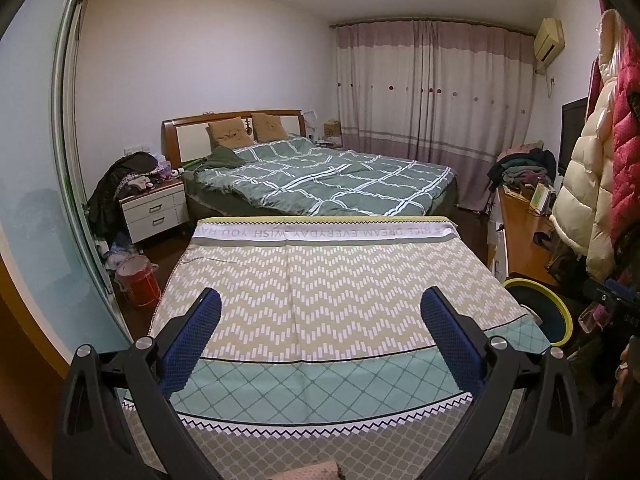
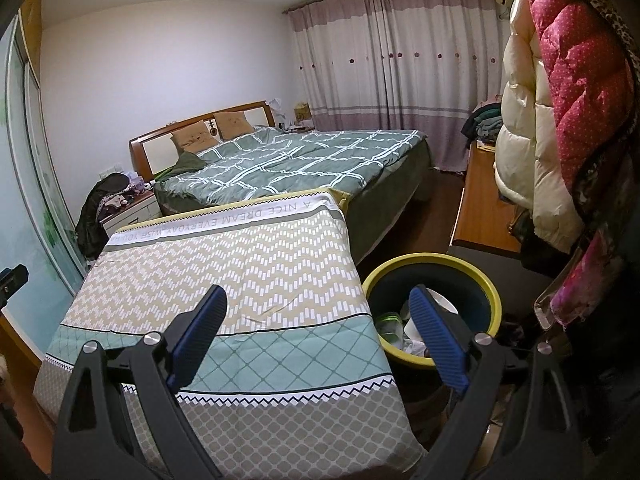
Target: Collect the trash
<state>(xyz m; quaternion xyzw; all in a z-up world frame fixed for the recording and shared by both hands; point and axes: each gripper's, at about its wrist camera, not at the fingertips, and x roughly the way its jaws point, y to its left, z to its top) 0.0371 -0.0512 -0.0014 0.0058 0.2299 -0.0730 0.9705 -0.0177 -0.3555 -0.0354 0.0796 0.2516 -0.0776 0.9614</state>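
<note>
Both claws are spread wide and hold nothing: the left gripper [image 1: 320, 312] hangs over the patterned cloth [image 1: 328, 280] that covers the table, and the right gripper [image 2: 318, 312] straddles the table's right edge with one blue finger above the cloth [image 2: 224, 272] and the other in front of the bin. The cloth top looks bare in both views; I see no loose trash lying on it, only a faint crease near the middle. What trash there is sits in the yellow-rimmed bin [image 2: 492, 292] standing on the floor just beside the table's right corner, also visible at the right edge of the left wrist view [image 1: 560, 304]. Inside it, low against the near wall, lie a clear plastic container [image 2: 390, 326] and some crumpled white paper [image 2: 412, 344], partly hidden by the right finger. Both pieces look light and would probably yield under pressure: the paper soft and easy to pinch anywhere on a raised fold, the container thin, springy and likely slick, so better taken across its rim or a wall than on a flat face, with a gentle squeeze so it does not pop out. The bin itself appears rigid and light; its rolled yellow rim is the natural place to grip if it must be moved.
</note>
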